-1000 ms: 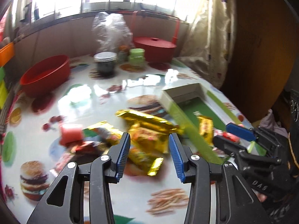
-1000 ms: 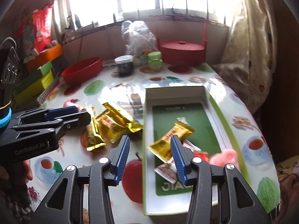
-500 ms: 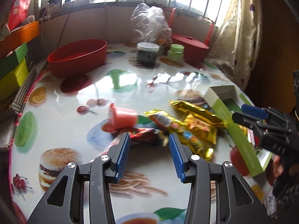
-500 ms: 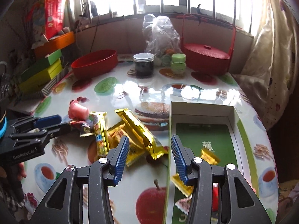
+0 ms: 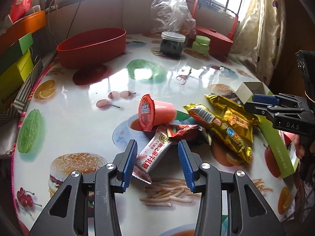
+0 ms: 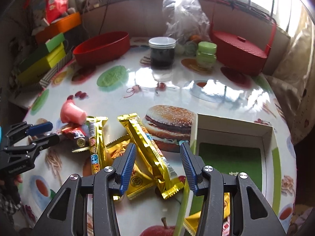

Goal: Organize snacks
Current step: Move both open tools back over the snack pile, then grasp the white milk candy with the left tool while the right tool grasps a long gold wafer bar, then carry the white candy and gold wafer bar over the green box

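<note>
Both grippers hang over the loose pile of snacks on the printed table (image 5: 82, 90), each with its jaws spread and nothing pinched. The left gripper (image 5: 156, 162) straddles the white-and-red packet (image 5: 155, 153), whose crimped lower end lies between the blue pads; the pink jelly cup (image 5: 155, 114) lies on its side just beyond. The right gripper (image 6: 157, 166) frames the long gold wrapper (image 6: 149, 151), just beside the open green-lined box (image 6: 234, 153) (which already holds some snacks at its near end). To do this well, lower each pair squarely around 1 packet only, close on its firm middle, not the crimp, then lift clear of the overlapping gold neighbours.
</note>
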